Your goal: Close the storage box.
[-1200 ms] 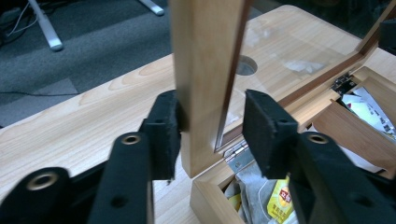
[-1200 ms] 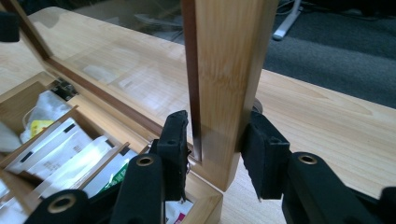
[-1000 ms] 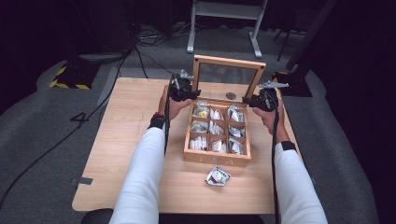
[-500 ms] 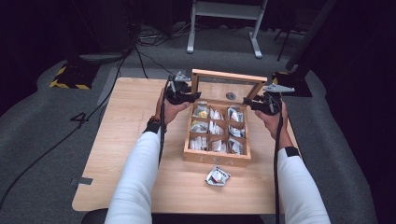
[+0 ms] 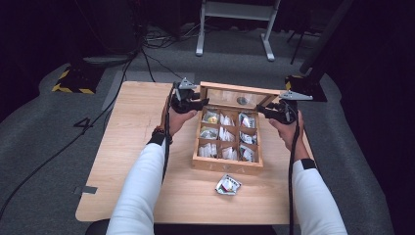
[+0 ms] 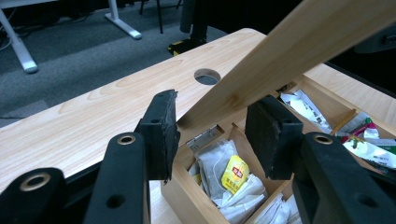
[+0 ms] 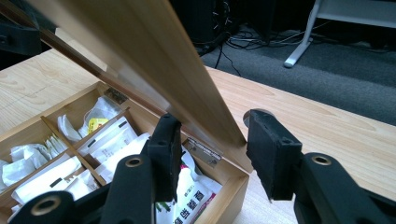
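Observation:
A wooden tea box (image 5: 225, 166) with several compartments of tea bags (image 5: 225, 134) stands on the table. Its glass-paned lid (image 5: 230, 95) leans back past upright. My left gripper (image 5: 198, 104) holds the lid's left end. In the left gripper view the jaws (image 6: 212, 126) have just been closing a little, and the lid's edge (image 6: 289, 46) sits between the pads, touching both. My right gripper (image 5: 264, 110) holds the lid's right end. In the right gripper view its jaws (image 7: 212, 140) have just eased open slightly, with the lid (image 7: 140, 46) still spanning the pads.
A loose tea packet (image 5: 228, 185) lies on the table (image 5: 132, 127) in front of the box. A round cable hole (image 6: 207, 75) is in the tabletop behind the box. Beyond the table's far edge are a desk frame (image 5: 235, 24) and floor cables.
The lid has tipped from nearly upright to leaning back towards the far side. Both hands moved away from the person with it.

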`<state>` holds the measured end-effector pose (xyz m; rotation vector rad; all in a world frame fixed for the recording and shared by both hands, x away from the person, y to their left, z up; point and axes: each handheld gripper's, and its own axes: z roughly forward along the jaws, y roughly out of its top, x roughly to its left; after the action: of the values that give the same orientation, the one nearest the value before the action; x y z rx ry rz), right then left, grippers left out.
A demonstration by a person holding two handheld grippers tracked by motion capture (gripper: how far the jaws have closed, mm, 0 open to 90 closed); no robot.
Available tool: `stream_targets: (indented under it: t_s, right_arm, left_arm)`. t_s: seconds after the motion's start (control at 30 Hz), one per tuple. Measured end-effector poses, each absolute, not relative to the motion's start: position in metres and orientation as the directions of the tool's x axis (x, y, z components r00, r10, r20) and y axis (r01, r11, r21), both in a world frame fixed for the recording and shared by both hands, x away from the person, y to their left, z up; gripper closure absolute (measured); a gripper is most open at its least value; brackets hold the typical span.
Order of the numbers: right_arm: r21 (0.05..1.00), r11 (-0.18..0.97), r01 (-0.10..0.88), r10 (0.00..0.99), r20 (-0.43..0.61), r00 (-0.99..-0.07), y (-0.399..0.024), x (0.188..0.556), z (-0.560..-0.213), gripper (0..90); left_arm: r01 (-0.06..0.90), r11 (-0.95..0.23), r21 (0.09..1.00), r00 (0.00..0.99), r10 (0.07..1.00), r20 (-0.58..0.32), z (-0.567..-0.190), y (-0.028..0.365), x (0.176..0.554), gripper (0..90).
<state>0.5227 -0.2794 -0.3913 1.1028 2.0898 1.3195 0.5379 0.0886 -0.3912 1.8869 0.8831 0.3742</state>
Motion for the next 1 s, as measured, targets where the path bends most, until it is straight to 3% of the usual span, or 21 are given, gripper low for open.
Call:
stream_targets:
  t_s: [1.0]
  right_arm:
    - [0.899,0.256,0.356,0.791,0.017,-0.612,-0.278,0.490,-0.394,51.2]
  left_arm:
    - [0.361,-0.310,0.879,0.725,0.686,-0.056,-0.394,0.093,0.506,51.8]
